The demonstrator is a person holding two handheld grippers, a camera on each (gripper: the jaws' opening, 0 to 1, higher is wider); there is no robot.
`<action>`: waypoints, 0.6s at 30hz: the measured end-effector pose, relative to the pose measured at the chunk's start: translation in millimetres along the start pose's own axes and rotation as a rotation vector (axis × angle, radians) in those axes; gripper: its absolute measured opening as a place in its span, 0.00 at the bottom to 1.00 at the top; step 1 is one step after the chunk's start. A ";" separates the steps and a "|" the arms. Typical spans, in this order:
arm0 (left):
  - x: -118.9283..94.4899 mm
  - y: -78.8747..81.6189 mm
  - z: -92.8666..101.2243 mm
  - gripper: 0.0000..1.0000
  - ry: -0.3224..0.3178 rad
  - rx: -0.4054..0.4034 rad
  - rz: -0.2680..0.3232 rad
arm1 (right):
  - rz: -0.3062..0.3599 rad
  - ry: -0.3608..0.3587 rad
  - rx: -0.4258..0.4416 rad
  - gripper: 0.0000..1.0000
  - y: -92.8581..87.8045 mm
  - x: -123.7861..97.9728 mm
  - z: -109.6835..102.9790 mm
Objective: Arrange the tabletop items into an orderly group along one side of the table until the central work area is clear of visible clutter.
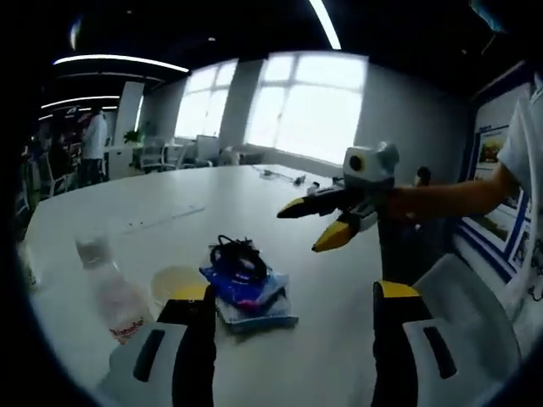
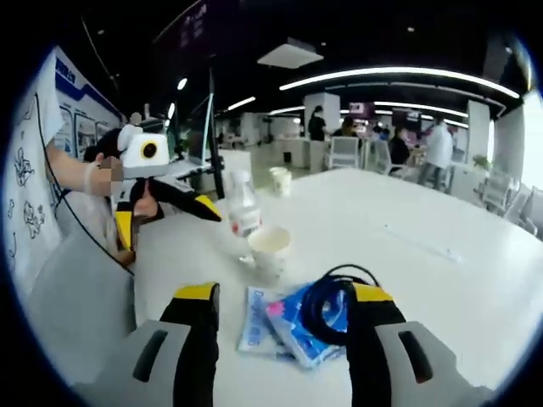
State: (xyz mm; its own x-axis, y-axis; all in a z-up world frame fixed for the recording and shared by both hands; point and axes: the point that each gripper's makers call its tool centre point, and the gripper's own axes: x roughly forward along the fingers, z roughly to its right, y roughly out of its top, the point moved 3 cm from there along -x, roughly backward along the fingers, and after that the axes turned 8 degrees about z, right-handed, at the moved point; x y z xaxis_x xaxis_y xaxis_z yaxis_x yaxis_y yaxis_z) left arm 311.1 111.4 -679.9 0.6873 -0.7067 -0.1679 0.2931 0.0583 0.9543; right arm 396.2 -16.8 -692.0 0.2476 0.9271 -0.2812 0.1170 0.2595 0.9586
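A stack of blue and white packets [image 1: 250, 303] lies on the white table [image 1: 153, 220], with a coiled black cable [image 1: 237, 257] on top. Left of it stand a paper cup [image 1: 174, 284] and a clear plastic bottle [image 1: 112, 297]. My left gripper [image 1: 293, 292] is open, its jaws either side of the packets and short of them. My right gripper [image 1: 304, 229] hovers open above the table beyond. In the right gripper view the packets [image 2: 284, 326] and cable [image 2: 327, 301] lie between my open right gripper's [image 2: 284, 294] jaws. The cup [image 2: 269, 246] and bottle [image 2: 242, 203] stand beyond, and the left gripper [image 2: 170, 222] is open at the left.
A grey chair [image 1: 471, 318] stands at the table's edge, also seen as the chair [image 2: 76, 297] on the left. A second paper cup [image 2: 278, 180] stands farther back. Small items [image 1: 284, 176] lie at the table's far end. People and chairs fill the background.
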 end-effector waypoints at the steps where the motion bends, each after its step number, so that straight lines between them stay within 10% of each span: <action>1: 2.8 -0.4 0.5 0.71 -0.001 -0.005 -0.003 | -0.001 -0.003 -0.004 0.56 -1.7 -3.6 2.1; 18: 44.7 -14.6 -1.0 0.55 0.096 -0.031 -0.075 | -0.059 0.053 -0.022 0.35 -24.2 -3.3 43.5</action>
State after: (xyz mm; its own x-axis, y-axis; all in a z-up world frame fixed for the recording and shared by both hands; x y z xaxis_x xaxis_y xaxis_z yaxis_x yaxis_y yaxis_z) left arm 338.2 79.7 -701.6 0.7231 -0.6389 -0.2626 0.3650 0.0307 0.9305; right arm 434.4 -37.9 -716.2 0.1898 0.9228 -0.3353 0.1082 0.3197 0.9413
